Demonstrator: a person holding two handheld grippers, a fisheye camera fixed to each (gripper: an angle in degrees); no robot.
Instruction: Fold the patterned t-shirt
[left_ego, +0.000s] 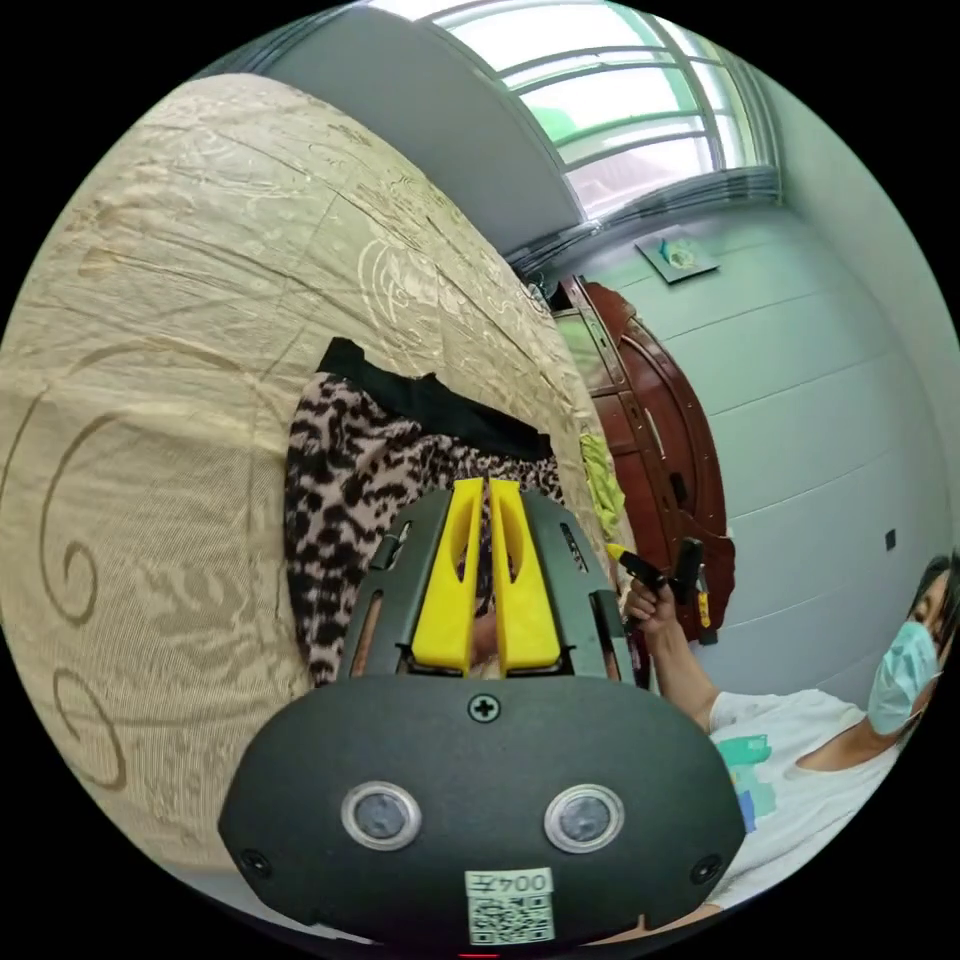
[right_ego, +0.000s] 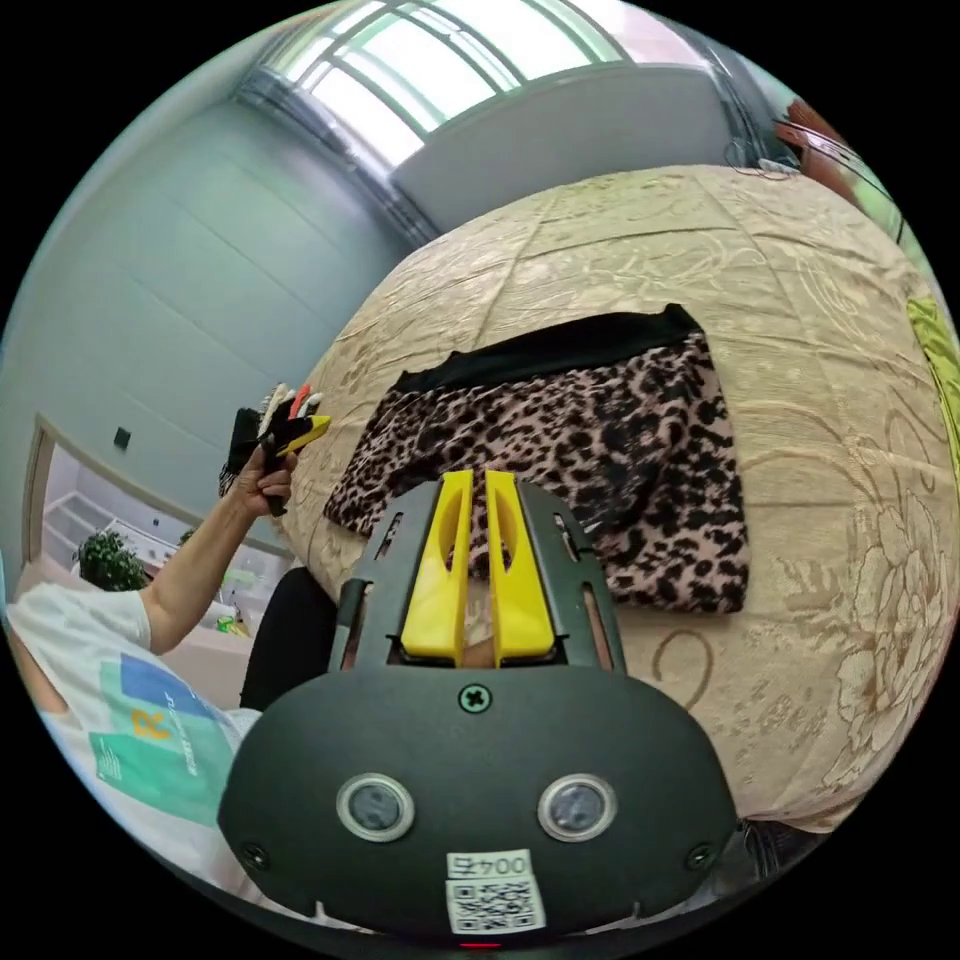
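Note:
The leopard-patterned t-shirt (left_ego: 350, 500) (right_ego: 580, 440) lies folded into a flat rectangle on the beige bedspread (left_ego: 180, 330) (right_ego: 800, 260). A black band runs along its far edge. My left gripper (left_ego: 488, 490) hovers over the shirt's near edge, its yellow jaws shut with nothing between them. My right gripper (right_ego: 478, 482) is held above the near edge too, jaws together and holding nothing. Each gripper also appears in the other's view, raised in a hand beside the bed: the right gripper (left_ego: 665, 578) and the left gripper (right_ego: 290, 425).
A yellow-green cloth (left_ego: 600, 480) (right_ego: 940, 350) lies near the bed's edge. Dark wooden furniture (left_ego: 660, 430) stands against the pale wall. A person in a white t-shirt (left_ego: 790, 760) (right_ego: 110, 720) is close to the bed. A window (left_ego: 620, 110) sits high up.

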